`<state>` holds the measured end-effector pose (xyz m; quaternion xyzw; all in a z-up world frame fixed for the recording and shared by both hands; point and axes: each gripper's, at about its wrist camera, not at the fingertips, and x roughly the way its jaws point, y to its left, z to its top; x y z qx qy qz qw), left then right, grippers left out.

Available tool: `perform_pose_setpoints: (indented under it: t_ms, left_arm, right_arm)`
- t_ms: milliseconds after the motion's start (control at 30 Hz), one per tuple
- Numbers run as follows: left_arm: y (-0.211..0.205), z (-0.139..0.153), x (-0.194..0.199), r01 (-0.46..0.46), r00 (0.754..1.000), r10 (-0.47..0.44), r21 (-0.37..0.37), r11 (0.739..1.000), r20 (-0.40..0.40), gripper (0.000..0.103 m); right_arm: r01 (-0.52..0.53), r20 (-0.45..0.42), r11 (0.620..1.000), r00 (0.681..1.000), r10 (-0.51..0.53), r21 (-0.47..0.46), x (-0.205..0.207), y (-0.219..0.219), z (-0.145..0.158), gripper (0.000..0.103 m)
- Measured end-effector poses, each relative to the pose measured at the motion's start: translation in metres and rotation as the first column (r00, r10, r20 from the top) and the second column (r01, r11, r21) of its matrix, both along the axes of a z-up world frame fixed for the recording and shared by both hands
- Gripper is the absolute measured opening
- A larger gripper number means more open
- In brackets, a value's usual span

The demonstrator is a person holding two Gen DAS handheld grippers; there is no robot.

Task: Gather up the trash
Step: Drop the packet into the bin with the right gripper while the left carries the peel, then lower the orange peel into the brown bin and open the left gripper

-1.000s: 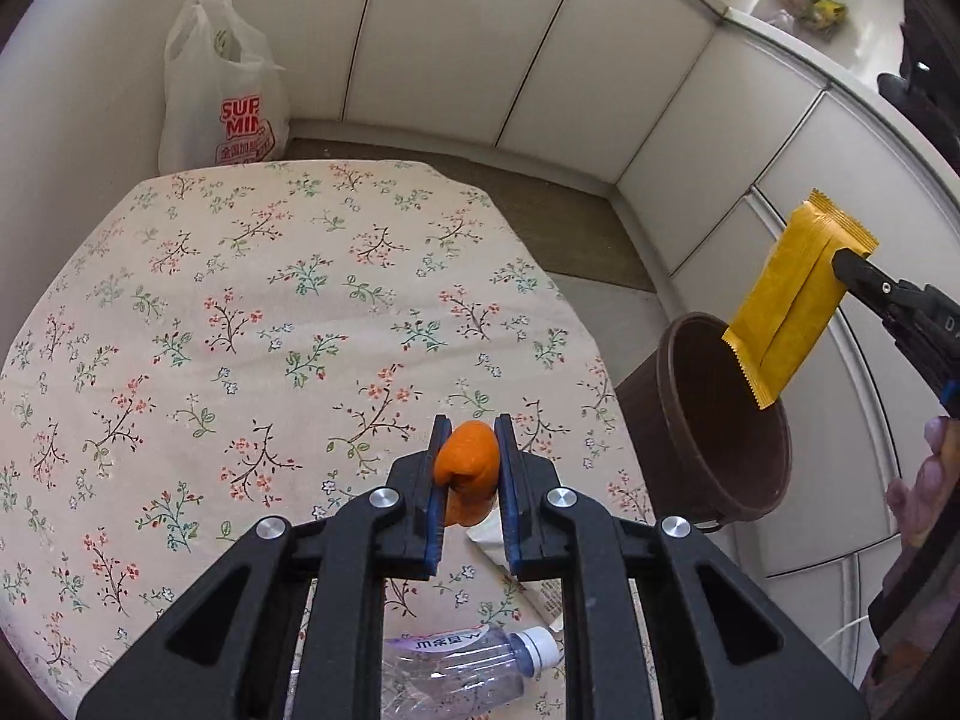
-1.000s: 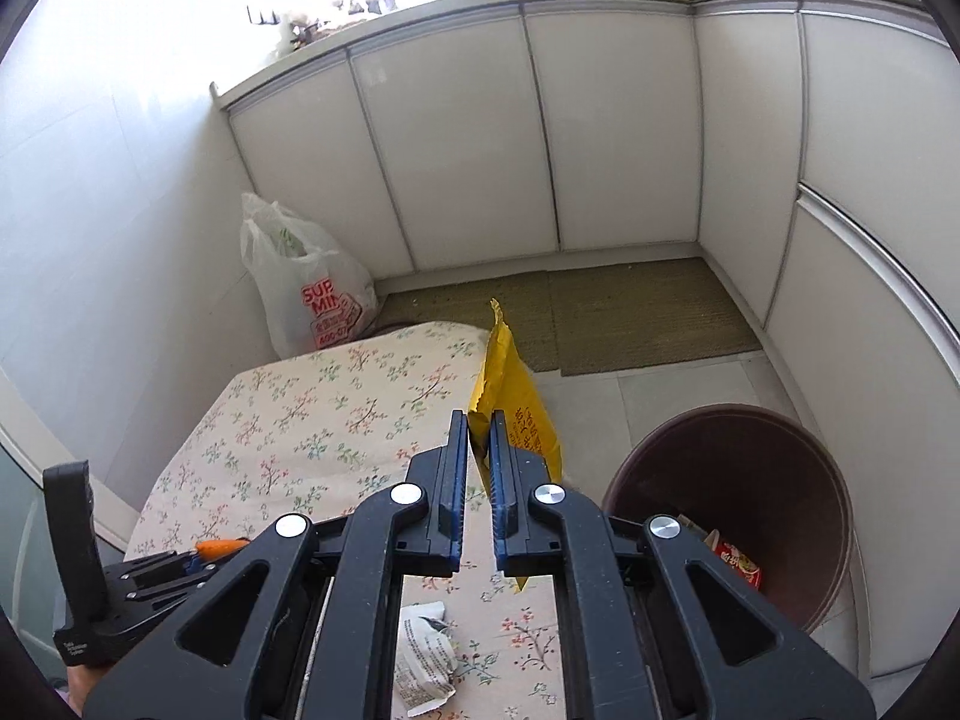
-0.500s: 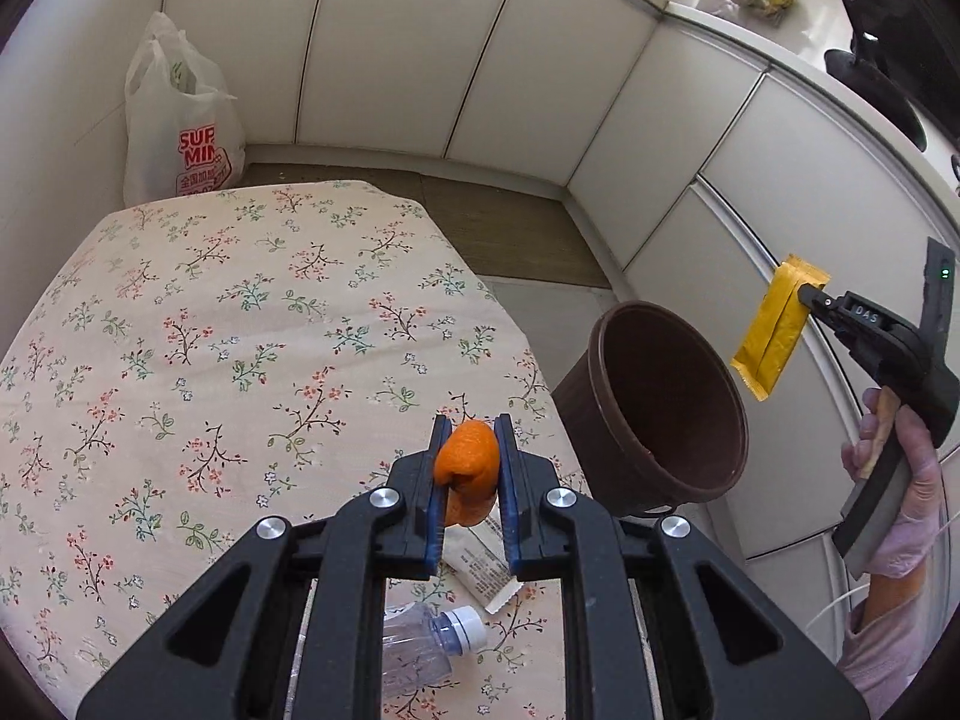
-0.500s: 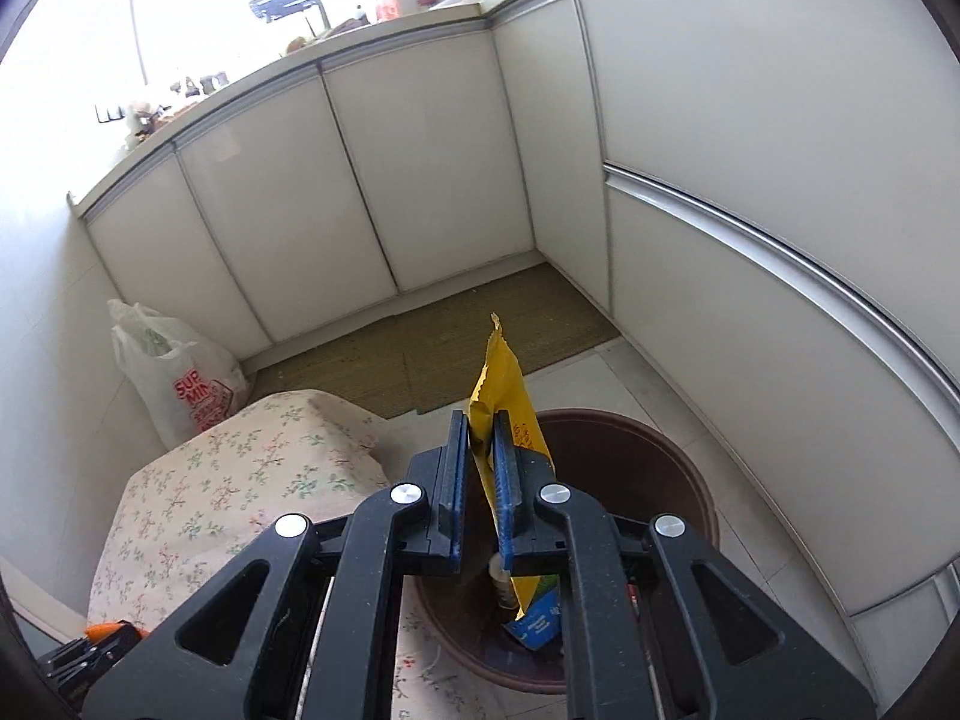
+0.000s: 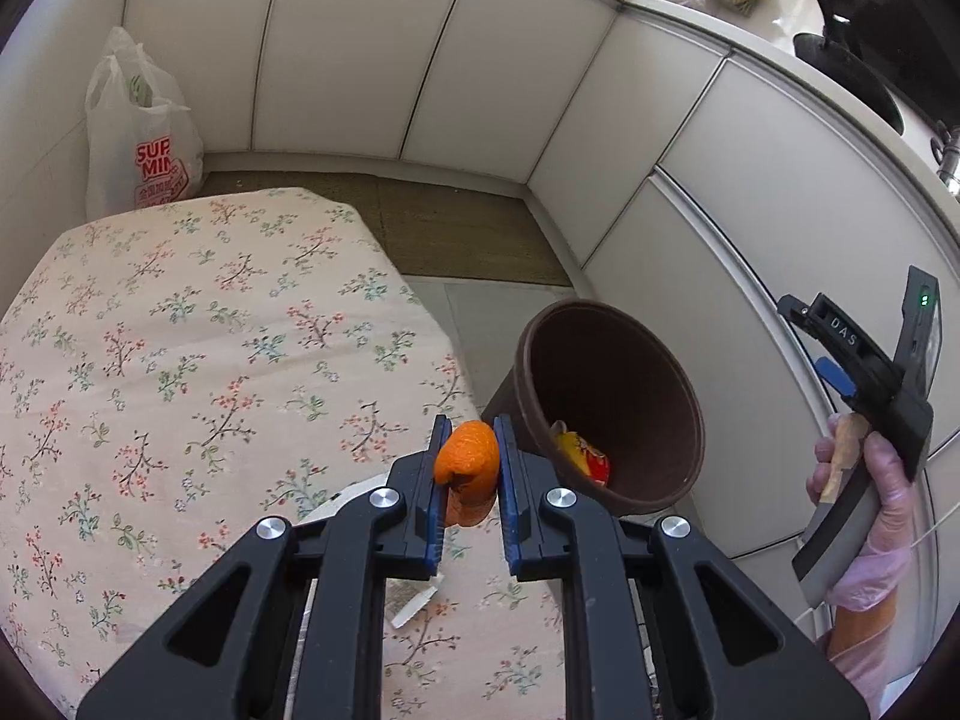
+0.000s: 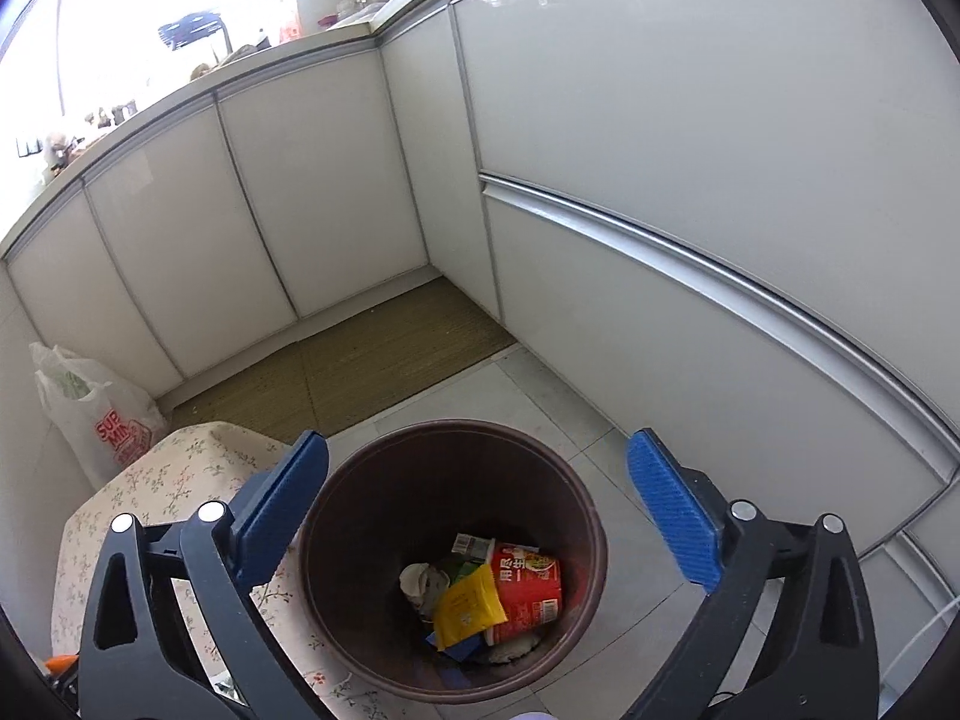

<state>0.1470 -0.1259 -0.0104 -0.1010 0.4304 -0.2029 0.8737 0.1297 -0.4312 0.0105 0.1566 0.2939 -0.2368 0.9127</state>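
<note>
1. The yellow wrapper (image 6: 469, 605) lies inside the brown bin (image 6: 384, 468), on top of the other rubbish and touching a red cup-noodle container (image 6: 531, 591) on its right.
2. A crumpled white paper (image 6: 420, 581) sits just left of the wrapper, and a small printed packet (image 6: 474, 547) lies behind it towards the far wall of the bin.
3. The right gripper (image 6: 477, 501) hangs above the bin with its blue pads (image 6: 669, 510) spread wide, one over each side of the rim, and nothing between them.
4. The orange peel (image 5: 467, 461) is pinched between the blue pads of the left gripper (image 5: 468, 468), whose jaws are closed tight against both sides of it.
5. This gripper is over the right edge of the table (image 5: 180, 360), which carries a floral cloth, and the bin stands on the floor just beyond that edge.
6. From the left wrist view the bin shows a patch of yellow and red rubbish at its bottom, and the right gripper appears at the far right, held in a gloved hand (image 5: 864, 516).
7. A scrap of white paper (image 5: 414, 600) lies on the cloth under the left gripper, near the table's right edge.
8. A white shopping bag (image 5: 141, 138) with red lettering stands on the floor past the table's far left corner, against the white cabinets (image 5: 336, 48).
9. A woven mat (image 6: 360, 366) covers the floor in front of those cabinets.
</note>
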Motion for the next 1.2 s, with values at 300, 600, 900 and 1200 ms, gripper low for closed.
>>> perform_pose_setpoints:
  t_ms: [300,600,900,1200]
  left_arm:
    - [-0.1,0.044,0.021,0.087,0.993,-0.086,-0.003,0.996,0.082,0.015]
    - [-0.2,0.034,0.049,0.154,0.984,-0.163,0.118,0.981,0.074,0.015]
    - [-0.257,-0.004,0.069,0.194,0.981,-0.192,0.147,0.97,-0.027,0.018]
    - [-0.255,-0.028,0.077,0.17,0.982,-0.154,0.157,0.973,-0.112,0.046]
  right_arm:
    - [0.158,-0.055,0.986,0.986,-0.155,0.051,-0.038,-0.061,-0.015,0.096]
    - [0.179,-0.124,0.976,0.979,-0.164,0.126,-0.051,-0.099,-0.035,0.096]
    - [0.185,-0.18,0.975,0.97,-0.162,0.119,-0.047,-0.111,-0.047,0.096]
    - [0.207,-0.221,0.969,0.96,-0.174,0.134,-0.045,-0.12,-0.057,0.096]
